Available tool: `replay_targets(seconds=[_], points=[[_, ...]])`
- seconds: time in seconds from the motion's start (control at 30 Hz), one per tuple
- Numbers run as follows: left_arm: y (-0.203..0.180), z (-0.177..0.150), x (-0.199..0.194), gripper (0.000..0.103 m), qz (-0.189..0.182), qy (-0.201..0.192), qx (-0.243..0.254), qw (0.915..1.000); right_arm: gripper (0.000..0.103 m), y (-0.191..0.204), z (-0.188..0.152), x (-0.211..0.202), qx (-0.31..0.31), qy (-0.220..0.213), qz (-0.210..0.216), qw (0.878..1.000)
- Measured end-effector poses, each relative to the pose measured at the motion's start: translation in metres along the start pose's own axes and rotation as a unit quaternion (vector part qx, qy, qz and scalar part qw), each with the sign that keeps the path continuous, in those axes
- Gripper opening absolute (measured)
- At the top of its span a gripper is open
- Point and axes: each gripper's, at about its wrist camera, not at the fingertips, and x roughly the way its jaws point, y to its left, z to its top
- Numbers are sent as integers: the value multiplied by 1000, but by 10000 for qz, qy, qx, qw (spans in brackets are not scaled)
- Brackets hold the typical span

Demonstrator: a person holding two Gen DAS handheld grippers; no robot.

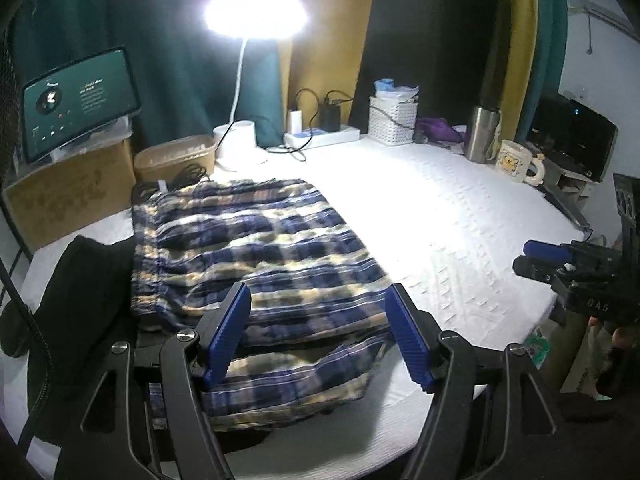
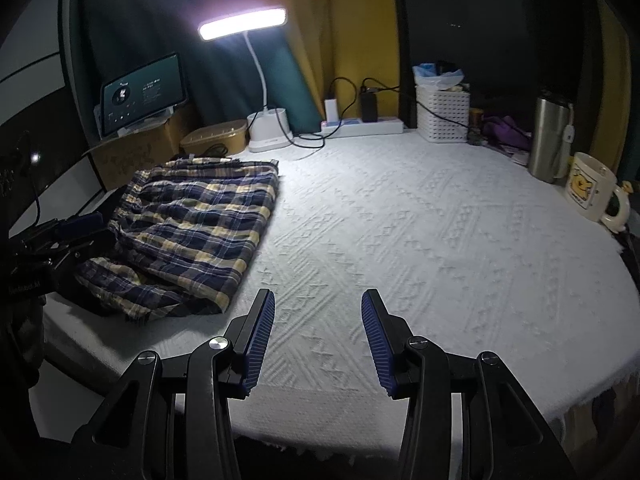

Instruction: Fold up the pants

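Observation:
The plaid navy, white and yellow pants (image 1: pixel 256 256) lie folded in a compact stack on the left part of the white textured table cover (image 1: pixel 460 216). They also show in the right wrist view (image 2: pixel 192 228). My left gripper (image 1: pixel 320 300) is open, its blue pads just above the near edge of the pants, holding nothing. My right gripper (image 2: pixel 318 304) is open and empty over bare cover near the front edge, to the right of the pants. It also shows in the left wrist view (image 1: pixel 536 260) at the far right.
A lit desk lamp (image 2: pixel 244 24), a tablet (image 2: pixel 140 92) on a cardboard box, a power strip (image 2: pixel 360 126), a white basket (image 2: pixel 442 114), a steel flask (image 2: pixel 550 140) and a mug (image 2: pixel 588 188) line the back and right. A black item (image 1: pixel 80 292) lies left of the pants.

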Motion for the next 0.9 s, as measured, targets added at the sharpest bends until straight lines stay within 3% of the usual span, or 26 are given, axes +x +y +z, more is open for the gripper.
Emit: replay_targets(seconds=[0.23,0.3,0.33,0.37,0.43,0.53,0.67,0.9], points=[[-23,10,-17,70,79,-337,262,9991,48,-13,2,-24,55,-269,-214,9994],[-29,12,-21,70,80,-403,320,9986,54,-17,3,-31,77,-367,-252,9990],[-32,14,-23,71,96,-430,349,9984,63,-19,4,-35,94,-421,-255,9987],[-36,15,-25,77,128,-449,386,9982,67,-20,5,-40,116,-480,-251,9985],[-43,17,-31,85,149,-534,441,9975,68,-22,6,-48,136,-581,-250,9979],[-51,21,-41,85,77,-695,454,9965,70,-25,8,-59,149,-712,-287,9969],[-58,25,-50,86,48,-832,465,9954,81,-28,10,-73,158,-870,-378,9954],[-72,29,-63,94,285,-1062,677,9916,82,-33,15,-94,174,-1102,-630,9918]])
